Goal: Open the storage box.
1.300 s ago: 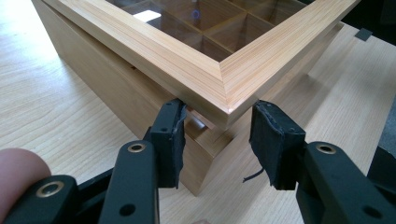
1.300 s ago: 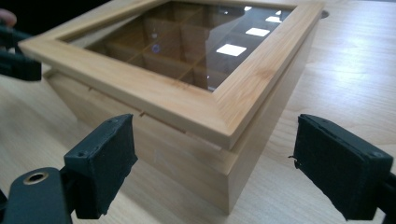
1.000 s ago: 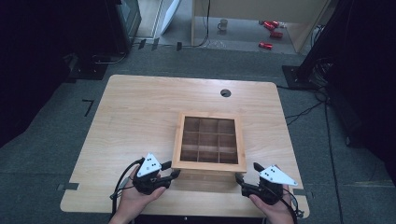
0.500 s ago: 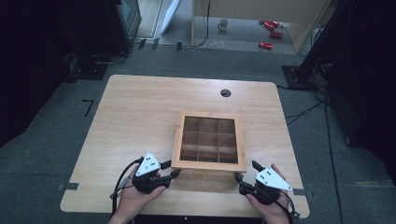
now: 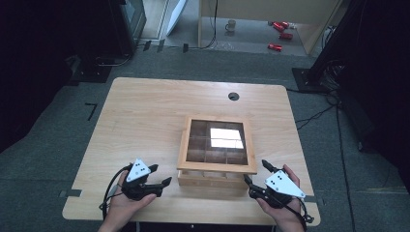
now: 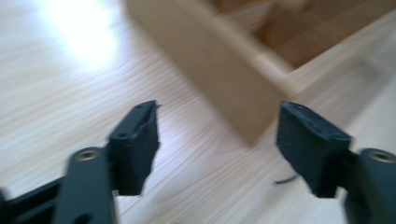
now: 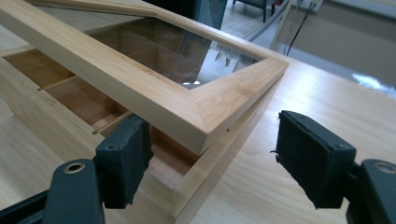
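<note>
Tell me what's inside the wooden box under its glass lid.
Through the glass lid the wooden box shows only wooden dividers forming square compartments, with no items visible in them. Glare hides part of the far compartments, and the lid's frame covers the edges.

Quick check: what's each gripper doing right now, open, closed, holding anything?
Left gripper: open, holding nothing, beside the wooden box.
Right gripper: open, holding nothing, jaws either side of the box's near corner.

The left gripper view blurs the wooden box [image 6: 224, 79] corner.
</note>
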Demonstrator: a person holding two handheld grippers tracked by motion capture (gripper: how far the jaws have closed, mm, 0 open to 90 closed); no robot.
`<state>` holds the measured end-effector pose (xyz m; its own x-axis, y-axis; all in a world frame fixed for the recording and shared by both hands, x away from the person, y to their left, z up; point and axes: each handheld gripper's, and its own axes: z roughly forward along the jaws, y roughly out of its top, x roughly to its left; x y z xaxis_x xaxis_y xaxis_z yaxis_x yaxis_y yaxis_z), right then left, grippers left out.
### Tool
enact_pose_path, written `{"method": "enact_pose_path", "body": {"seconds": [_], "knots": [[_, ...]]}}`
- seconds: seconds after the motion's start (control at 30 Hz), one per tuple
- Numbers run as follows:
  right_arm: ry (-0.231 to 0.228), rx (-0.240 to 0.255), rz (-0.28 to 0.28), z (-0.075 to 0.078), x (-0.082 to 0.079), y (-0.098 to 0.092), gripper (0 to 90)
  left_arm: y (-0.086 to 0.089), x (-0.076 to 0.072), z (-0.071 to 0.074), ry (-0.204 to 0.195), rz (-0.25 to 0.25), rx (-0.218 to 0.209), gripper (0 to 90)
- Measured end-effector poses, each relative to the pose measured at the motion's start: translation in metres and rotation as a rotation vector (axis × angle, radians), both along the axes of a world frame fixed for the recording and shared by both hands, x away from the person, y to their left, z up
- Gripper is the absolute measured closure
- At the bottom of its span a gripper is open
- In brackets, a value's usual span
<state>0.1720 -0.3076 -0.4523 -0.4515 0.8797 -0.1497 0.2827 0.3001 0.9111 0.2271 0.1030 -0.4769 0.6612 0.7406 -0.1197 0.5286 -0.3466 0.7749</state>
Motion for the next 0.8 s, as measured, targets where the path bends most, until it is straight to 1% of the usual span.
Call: {"method": "enact_pose_path", "body": {"seconds": [0.03,0.07,0.1,0.13,0.17,0.2,0.33,0.37,0.4,0.43,0.47,0.5,0.53,0.57,0.7,0.8], "knots": [[-0.010,-0.011,0.004,0.001,0.000,0.000,27.0,0.004,0.001,-0.002,0.006,0.017,0.014,23.7],[-0.010,-0.011,0.004,0.001,0.000,0.000,27.0,0.004,0.001,-0.002,0.006,0.017,0.014,21.0],[-0.031,-0.021,0.012,0.003,0.002,0.001,27.4,0.010,0.004,-0.007,0.018,0.041,0.042,18.7],[-0.036,-0.023,0.015,0.004,0.002,0.001,27.8,0.011,0.005,-0.010,0.024,0.051,0.056,17.8],[-0.036,-0.023,0.015,0.004,0.002,0.001,27.8,0.011,0.005,-0.010,0.024,0.051,0.056,16.9],[-0.043,-0.028,0.020,0.005,0.004,0.002,28.5,0.012,0.006,-0.013,0.031,0.062,0.069,16.9],[-0.076,-0.034,0.029,0.014,0.009,0.004,31.0,0.012,0.009,-0.020,0.048,0.058,0.097,16.4],[-0.090,-0.029,0.041,0.019,0.013,0.003,33.4,0.010,0.010,-0.022,0.051,0.049,0.106,16.4],[-0.090,-0.029,0.041,0.019,0.013,0.003,33.4,0.010,0.010,-0.022,0.051,0.049,0.106,16.4],[-0.100,-0.022,0.058,0.024,0.016,0.002,36.8,0.009,0.010,-0.025,0.052,0.047,0.121,16.4],[-0.100,-0.022,0.058,0.024,0.016,0.002,36.8,0.009,0.010,-0.025,0.052,0.047,0.121,16.4],[-0.101,-0.018,0.065,0.025,0.018,0.002,39.0,0.009,0.011,-0.026,0.056,0.046,0.127,16.4],[-0.108,-0.016,0.088,0.028,0.020,0.001,42.1,0.009,0.011,-0.027,0.061,0.045,0.129,16.4],[-0.126,-0.029,0.095,0.032,0.023,0.001,42.8,0.009,0.012,-0.027,0.064,0.044,0.134,16.4],[-0.145,-0.050,0.104,0.040,0.030,-0.001,45.5,0.010,0.013,-0.030,0.078,0.051,0.136,16.5],[-0.149,-0.043,0.106,0.043,0.035,-0.001,45.9,0.010,0.014,-0.031,0.083,0.052,0.136,16.5]]}}
